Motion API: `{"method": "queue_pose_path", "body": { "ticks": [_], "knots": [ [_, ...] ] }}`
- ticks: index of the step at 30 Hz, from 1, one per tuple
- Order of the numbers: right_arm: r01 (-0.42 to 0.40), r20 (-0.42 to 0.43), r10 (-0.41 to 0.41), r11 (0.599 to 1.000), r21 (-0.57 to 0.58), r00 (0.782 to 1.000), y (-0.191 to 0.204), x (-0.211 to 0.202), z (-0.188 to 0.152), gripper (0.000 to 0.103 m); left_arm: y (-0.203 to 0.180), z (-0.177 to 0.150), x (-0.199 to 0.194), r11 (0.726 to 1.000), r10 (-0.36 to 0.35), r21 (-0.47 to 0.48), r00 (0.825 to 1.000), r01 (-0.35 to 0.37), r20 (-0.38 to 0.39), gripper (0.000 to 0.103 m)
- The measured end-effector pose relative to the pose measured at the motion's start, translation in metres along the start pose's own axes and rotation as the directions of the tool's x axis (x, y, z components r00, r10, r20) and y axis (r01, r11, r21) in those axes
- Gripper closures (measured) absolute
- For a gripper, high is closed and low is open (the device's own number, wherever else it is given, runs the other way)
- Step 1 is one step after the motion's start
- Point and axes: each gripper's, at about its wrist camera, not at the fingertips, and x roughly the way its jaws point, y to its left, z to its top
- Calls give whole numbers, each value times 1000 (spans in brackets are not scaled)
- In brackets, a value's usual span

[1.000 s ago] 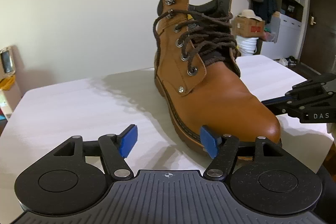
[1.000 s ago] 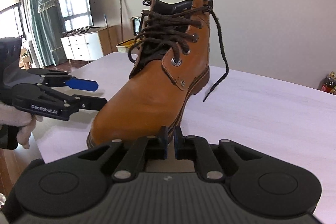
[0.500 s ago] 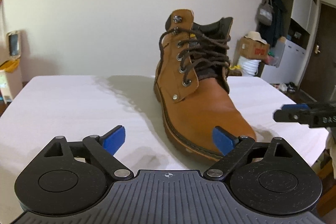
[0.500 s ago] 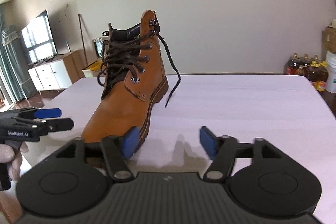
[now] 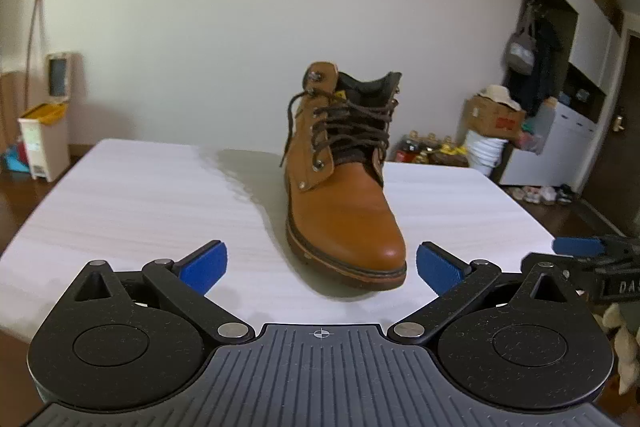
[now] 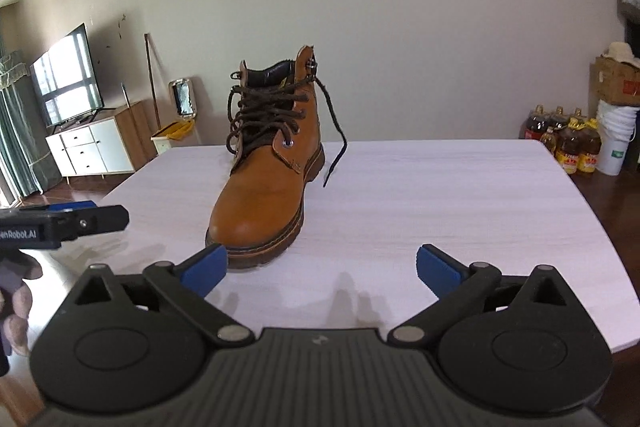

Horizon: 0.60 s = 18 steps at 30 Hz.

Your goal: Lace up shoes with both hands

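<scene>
White table (image 5: 140, 195) bearing one tan leather ankle boot (image 5: 344, 211) near its middle, upright on a dark sole, toe toward the cameras. Dark brown lace (image 6: 272, 115) criss-crosses the metal eyelets (one free end (image 6: 334, 147) dangles beside the boot). Left gripper (image 5: 322, 263) and right gripper (image 6: 322, 263), near the toe, have just been opening; both stand wide, holding nothing.

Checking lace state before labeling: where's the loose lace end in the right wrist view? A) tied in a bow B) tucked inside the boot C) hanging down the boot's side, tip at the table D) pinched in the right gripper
C: the loose lace end hangs from the boot top, tip at the table; right gripper is open and empty.
</scene>
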Motion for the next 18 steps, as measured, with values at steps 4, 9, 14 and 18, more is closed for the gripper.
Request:
{"method": "queue_pose_path", "body": {
  "ticks": [4,9,14,18],
  "knots": [
    [23,9,-23,1000,-5,1000,-2,-11,-7,1,-9,2,-10,1000,-1,7,1000,1,7,0],
    [34,20,-34,999,9,999,-6,-26,-10,1,-21,3,-18,1000,23,17,1000,-23,1,0],
    [29,38,-30,999,25,999,-10,-38,-14,1,-27,0,-16,1000,13,20,1000,-13,-5,0],
    [33,27,-34,999,35,999,-15,-36,-14,1,-30,-2,-13,1000,17,12,1000,-16,-4,0]
  ]
}}
